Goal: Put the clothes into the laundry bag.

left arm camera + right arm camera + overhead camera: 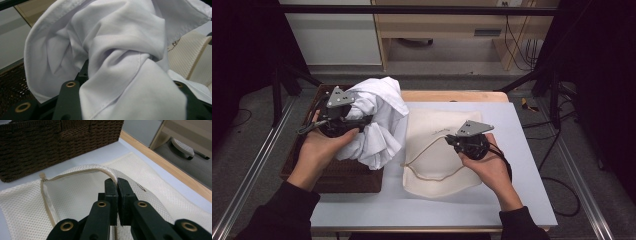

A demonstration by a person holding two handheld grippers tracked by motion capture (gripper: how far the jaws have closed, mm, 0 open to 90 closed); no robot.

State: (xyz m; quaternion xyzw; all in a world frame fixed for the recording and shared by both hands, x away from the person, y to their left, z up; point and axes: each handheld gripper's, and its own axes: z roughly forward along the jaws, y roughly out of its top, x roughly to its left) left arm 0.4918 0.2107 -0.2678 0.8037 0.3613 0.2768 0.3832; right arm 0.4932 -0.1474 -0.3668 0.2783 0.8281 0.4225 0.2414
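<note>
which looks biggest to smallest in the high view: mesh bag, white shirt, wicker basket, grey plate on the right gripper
1. mesh bag and white shirt: similar spread; the shirt is bunched and lifted nearer the camera, so unranked.
2. wicker basket: partly hidden, so unsure.
3. grey plate: clearly smallest.

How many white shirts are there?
1. The white shirt hangs bunched in the left gripper, above the woven basket, beside the mesh bag. More may hide in the basket.
</note>
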